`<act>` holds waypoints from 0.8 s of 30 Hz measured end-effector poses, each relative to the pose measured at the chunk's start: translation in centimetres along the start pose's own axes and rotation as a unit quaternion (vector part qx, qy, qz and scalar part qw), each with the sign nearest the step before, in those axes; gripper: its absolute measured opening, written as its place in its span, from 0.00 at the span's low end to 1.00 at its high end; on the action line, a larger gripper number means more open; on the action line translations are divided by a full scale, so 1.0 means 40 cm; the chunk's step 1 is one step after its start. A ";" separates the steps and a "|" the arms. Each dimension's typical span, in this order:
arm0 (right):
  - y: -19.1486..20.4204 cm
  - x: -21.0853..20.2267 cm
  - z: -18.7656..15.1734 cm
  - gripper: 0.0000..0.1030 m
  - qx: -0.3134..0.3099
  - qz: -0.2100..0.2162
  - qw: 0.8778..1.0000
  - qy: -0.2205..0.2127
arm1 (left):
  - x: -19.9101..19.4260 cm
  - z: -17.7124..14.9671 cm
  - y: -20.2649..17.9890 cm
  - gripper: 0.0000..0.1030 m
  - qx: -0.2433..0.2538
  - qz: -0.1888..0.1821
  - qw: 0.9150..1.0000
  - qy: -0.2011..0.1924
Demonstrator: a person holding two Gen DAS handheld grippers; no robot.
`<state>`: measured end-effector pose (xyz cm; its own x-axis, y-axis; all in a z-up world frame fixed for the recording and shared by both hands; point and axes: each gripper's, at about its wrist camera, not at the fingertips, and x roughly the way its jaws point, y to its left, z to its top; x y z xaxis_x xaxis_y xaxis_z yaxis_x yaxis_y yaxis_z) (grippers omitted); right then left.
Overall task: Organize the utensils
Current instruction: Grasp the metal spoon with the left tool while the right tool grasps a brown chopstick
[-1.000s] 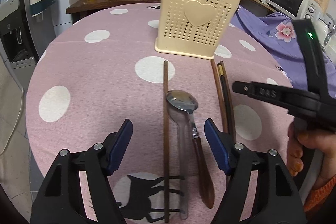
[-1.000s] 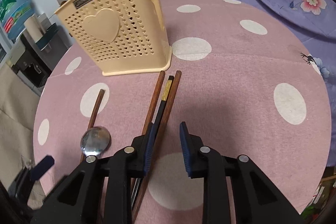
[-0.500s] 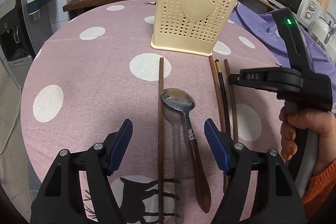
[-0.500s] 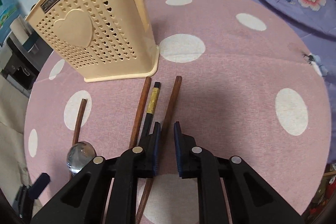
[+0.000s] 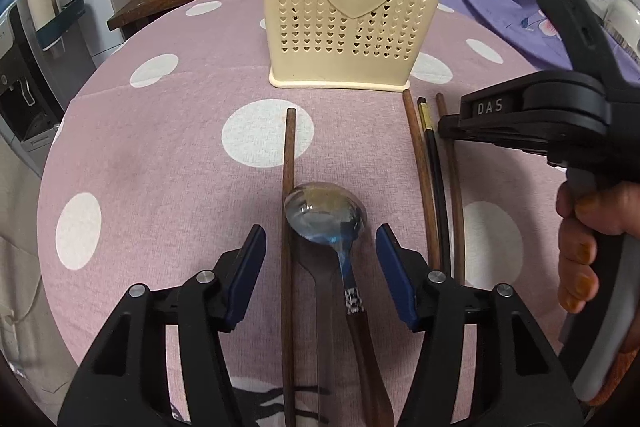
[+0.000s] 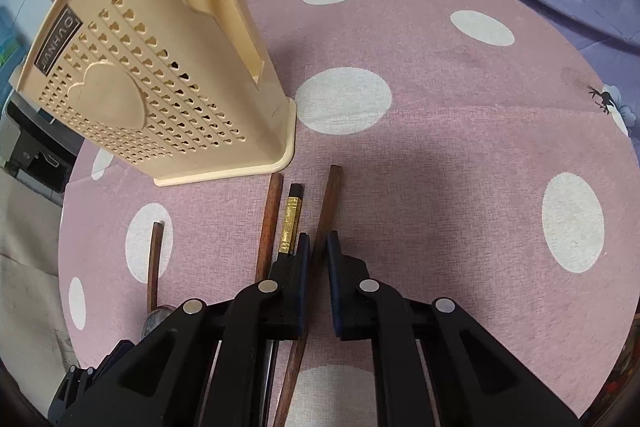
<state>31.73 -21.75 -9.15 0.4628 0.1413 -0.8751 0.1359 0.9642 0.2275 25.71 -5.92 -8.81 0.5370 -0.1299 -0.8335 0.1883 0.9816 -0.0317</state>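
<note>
Below, the left hand-held gripper (image 5: pixel 320 259) hangs spread over a metal spoon (image 5: pixel 325 217); the right hand-held gripper (image 6: pixel 318 267) pinches a brown chopstick (image 6: pixel 326 211) near the cream utensil holder (image 6: pixel 160 99) on the bench (image 6: pixel 440 147)

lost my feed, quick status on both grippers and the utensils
Left gripper open over spoon. Right gripper nearly closed around brown chopstick, grip unconfirmed. Holder path unobstructed.

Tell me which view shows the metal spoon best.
The left wrist view: the metal spoon lies whole between the open left gripper fingers, bowl and wooden handle clear. The right wrist view shows only a sliver of its bowl behind the right gripper.
</note>
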 end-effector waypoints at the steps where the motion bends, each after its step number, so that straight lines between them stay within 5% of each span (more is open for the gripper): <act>1: 0.001 0.002 0.003 0.08 0.000 0.001 1.000 0.001 | 0.004 0.004 -0.005 0.56 0.004 0.003 1.000 0.001; 16: -0.002 0.015 0.018 0.08 0.014 0.013 1.000 0.005 | 0.056 0.042 -0.031 0.46 0.032 0.026 0.999 0.036; 24: -0.038 -0.004 0.012 0.07 0.037 0.061 0.997 -0.011 | -0.005 0.049 0.004 0.46 0.009 -0.010 1.000 -0.009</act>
<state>31.87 -23.36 -9.16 0.4995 0.2511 -0.8291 0.1415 0.9206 0.3640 27.25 -6.02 -7.56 0.5475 -0.1528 -0.8228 0.2143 0.9760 -0.0387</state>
